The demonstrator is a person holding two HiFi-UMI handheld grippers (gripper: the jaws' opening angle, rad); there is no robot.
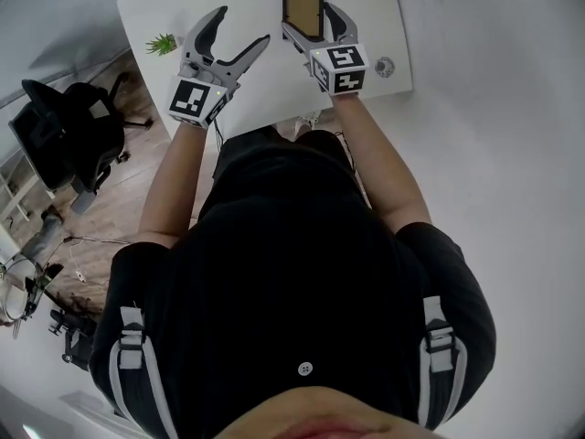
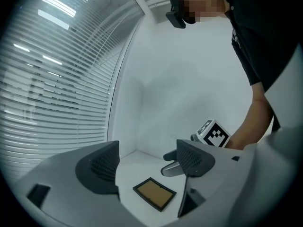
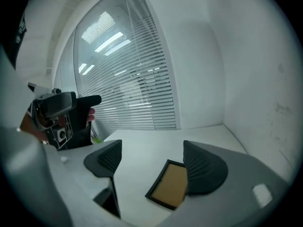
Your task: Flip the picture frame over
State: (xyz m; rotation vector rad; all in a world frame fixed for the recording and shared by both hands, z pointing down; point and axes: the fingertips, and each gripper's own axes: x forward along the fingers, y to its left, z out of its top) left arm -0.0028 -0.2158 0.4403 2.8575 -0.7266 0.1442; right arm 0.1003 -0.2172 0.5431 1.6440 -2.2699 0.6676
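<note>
hovering right gripper spread over the flat frame, left gripper spread too, risking nudging it off the table.

A white surface fills the top of the head view, set in a corner of plain white walls. At its left edge stands a small green plant. Slatted blinds cover a wide window at the left of both gripper views, with long strips of light showing among the slats. In the head view's left, a black office chair stands on a wooden floor, with cables and gear below it.
</note>
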